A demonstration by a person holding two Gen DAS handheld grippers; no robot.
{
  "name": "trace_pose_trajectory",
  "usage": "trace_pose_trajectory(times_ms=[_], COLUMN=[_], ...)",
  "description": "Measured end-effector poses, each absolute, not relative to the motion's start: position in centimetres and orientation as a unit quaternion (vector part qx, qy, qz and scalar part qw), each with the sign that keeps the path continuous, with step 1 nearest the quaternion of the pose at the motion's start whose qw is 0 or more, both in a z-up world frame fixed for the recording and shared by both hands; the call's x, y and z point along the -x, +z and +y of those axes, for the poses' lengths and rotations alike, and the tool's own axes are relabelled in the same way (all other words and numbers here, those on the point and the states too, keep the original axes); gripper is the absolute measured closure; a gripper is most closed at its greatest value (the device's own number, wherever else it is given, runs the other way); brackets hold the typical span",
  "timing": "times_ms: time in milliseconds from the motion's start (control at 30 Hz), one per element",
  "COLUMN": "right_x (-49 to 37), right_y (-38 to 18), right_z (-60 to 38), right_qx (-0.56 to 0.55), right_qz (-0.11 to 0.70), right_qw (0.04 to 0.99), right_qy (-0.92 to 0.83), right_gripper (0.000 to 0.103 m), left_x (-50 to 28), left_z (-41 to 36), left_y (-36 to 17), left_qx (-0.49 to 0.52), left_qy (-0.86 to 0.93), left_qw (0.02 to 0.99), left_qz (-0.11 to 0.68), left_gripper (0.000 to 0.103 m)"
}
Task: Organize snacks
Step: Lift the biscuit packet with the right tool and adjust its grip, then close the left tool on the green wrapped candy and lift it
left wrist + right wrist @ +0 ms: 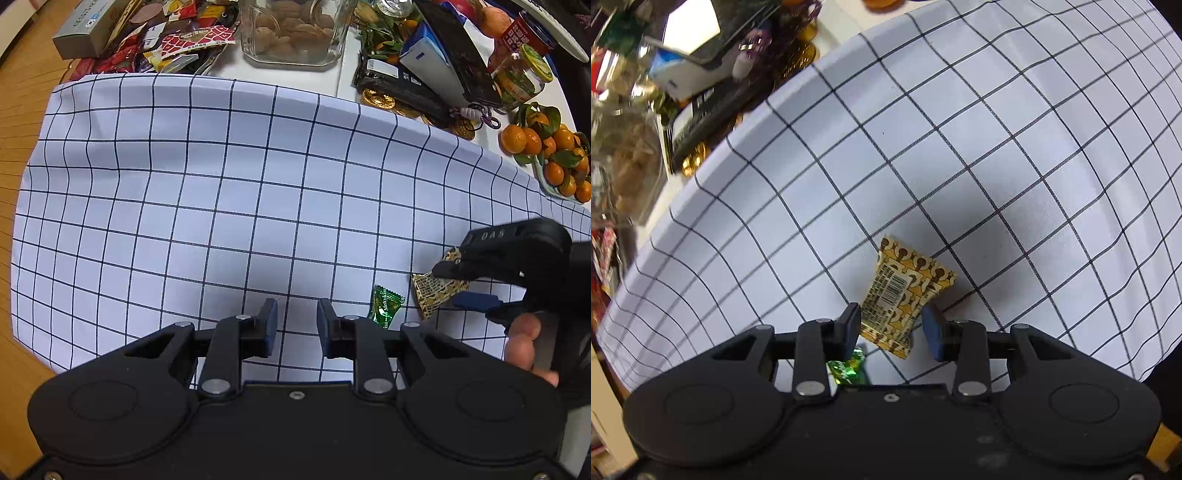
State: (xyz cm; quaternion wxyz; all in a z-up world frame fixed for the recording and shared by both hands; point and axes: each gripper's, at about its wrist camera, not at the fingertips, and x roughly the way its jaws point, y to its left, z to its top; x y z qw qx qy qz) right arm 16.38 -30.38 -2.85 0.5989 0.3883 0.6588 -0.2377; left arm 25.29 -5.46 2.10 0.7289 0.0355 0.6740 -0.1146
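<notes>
A yellow-and-brown patterned snack packet (905,291) lies on the checked cloth (960,166). My right gripper (892,321) is open, its fingers on either side of the packet's near end, not closed on it. The same packet (436,291) and right gripper (448,284) show at the right of the left wrist view. A green candy wrapper (386,307) lies just left of the packet; in the right wrist view it (849,367) sits partly under the fingers. My left gripper (297,321) is open and empty above the cloth's near edge.
Beyond the cloth (221,184) stand a glass jar of walnuts (295,33), a tray of mixed wrapped snacks (173,40), a grey box (92,26), gold coins (384,99), a dark pouch (450,62), a jar (521,77) and a dish of tangerines (554,155).
</notes>
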Motion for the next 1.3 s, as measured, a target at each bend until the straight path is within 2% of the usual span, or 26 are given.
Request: trace_pose_trajectory(times_ms=[200, 367, 533, 767, 1300], right_x=[-17.6, -18.5, -18.6, -16.8, -14.5], right_y=[-3.6, -5.2, -4.3, -2.1, 0.5], right_z=[-30.1, -28.8, -27.7, -28.8, -32.7], right_qx=[-0.376, -0.335, -0.239, -0.194, -0.26], right_qz=[0.662, 0.681, 0.702, 0.717, 0.719], right_qw=[0.59, 0.594, 0.626, 0.639, 0.626], right_qy=[-0.269, -0.267, -0.242, -0.199, -0.152], right_gripper=[0.062, 0.066, 0.071, 0.071, 0.071], left_x=[-25.4, -25.5, -25.3, -24.2, -22.6], left_z=[-5.3, -5.1, -5.9, -8.2, -12.0], left_y=[2.1, 2.1, 1.3, -0.3, -2.8], left_qx=[-0.036, -0.031, -0.04, -0.045, -0.077], left_qy=[-0.114, -0.115, -0.118, -0.161, -0.197], left_qw=[0.728, 0.728, 0.723, 0.706, 0.701], left_qz=[0.675, 0.675, 0.68, 0.688, 0.682], left_gripper=[0.071, 0.071, 0.071, 0.071, 0.071])
